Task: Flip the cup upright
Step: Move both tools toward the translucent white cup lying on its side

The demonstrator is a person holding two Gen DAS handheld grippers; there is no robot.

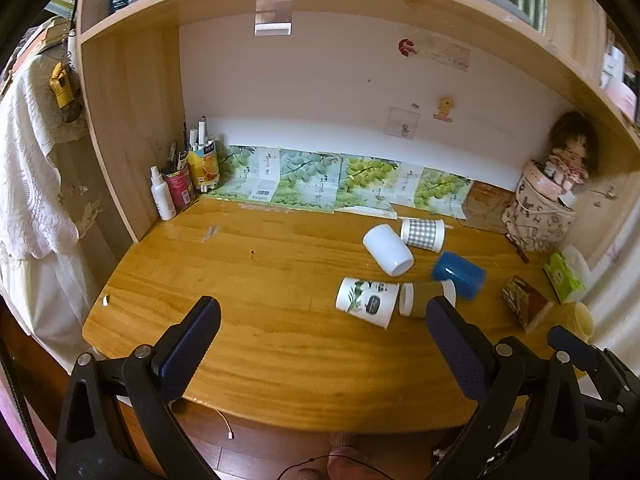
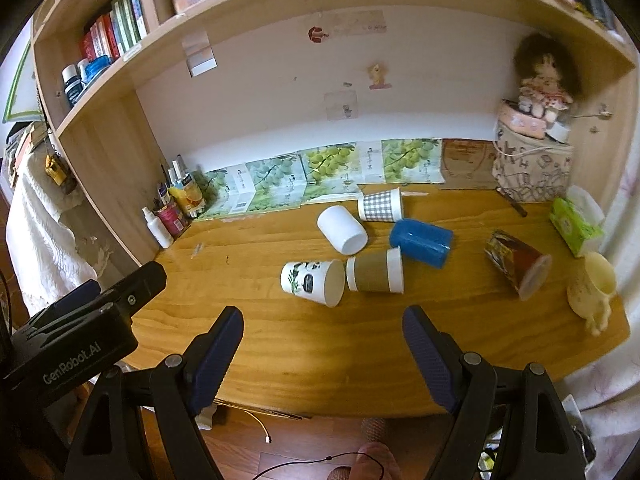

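Several cups lie on their sides on the wooden desk (image 2: 304, 344): a white panda-print cup (image 2: 312, 282), a brown-sleeved cup (image 2: 374, 275), a plain white cup (image 2: 342, 229), a blue cup (image 2: 421, 242), a grey checked cup (image 2: 380, 205) and a dark patterned cup (image 2: 516, 266). They also show in the left wrist view: the panda cup (image 1: 366, 300), white cup (image 1: 387, 249), blue cup (image 1: 460, 274), checked cup (image 1: 422, 234). My right gripper (image 2: 322, 330) is open and empty, in front of the panda and brown cups. My left gripper (image 1: 322, 322) is open and empty, over the desk's front.
A cream mug (image 2: 592, 290) stands upright at the desk's right edge beside a green tissue pack (image 2: 574, 226). A fabric bin with a doll (image 2: 532, 168) fills the back right corner. Pen holders and a spray bottle (image 2: 158, 230) stand at the back left. Shelves hang overhead.
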